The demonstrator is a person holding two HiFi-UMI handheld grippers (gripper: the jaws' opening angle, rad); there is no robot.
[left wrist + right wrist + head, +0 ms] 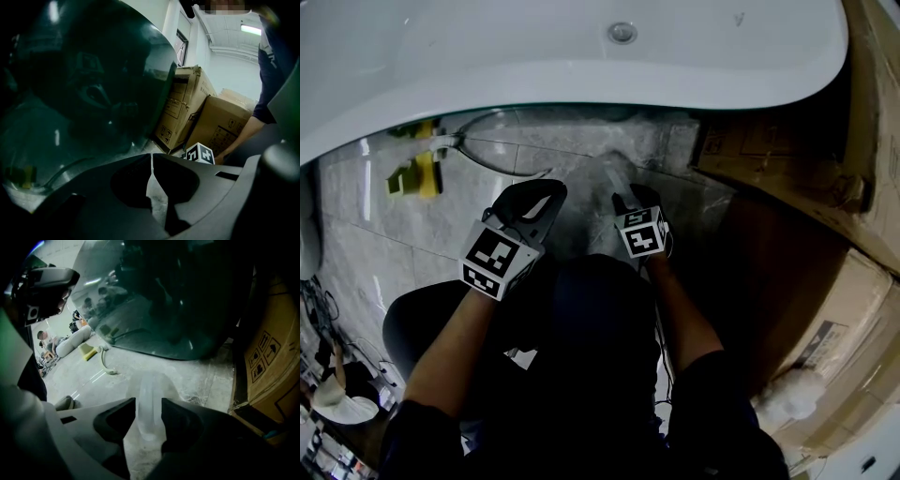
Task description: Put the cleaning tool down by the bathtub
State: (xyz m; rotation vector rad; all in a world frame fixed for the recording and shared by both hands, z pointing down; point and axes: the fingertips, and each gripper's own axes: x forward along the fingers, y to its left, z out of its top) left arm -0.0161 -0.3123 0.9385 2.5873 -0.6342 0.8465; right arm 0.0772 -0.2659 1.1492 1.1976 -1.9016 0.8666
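Placement looks nearly finished. The translucent cleaning tool (149, 383) lies on the grey floor (201, 376), reaching straight ahead from the right tool (148, 405) toward the dark underside of the bathtub (178, 310), which curves over just beyond it. The right tool's jaws stand wide apart. The handle end of the cleaning tool sits in the gap between them, and the pads do not seem to press on it, so I judge it to be released and resting under its own weight. What looks left is to draw the right tool back off the handle without dragging it.

The left tool (152, 159) has its jaws closed together with nothing between them. It hangs beside the right tool, to that tool's left, and takes no part in the placing.

Around them:
- **Cardboard boxes:** they (269, 357) stand close to the right of the right tool, so there is little room that way.
- **Yellow thing and hose-like piece:** the yellow thing (86, 351) and a pale curved hose-like piece (105, 364) lie on the floor ahead and to the left of the right tool, well apart from the cleaning tool.
- **Way back:** nothing lies across the handle or behind the jaws, so the path back toward the person looks free.
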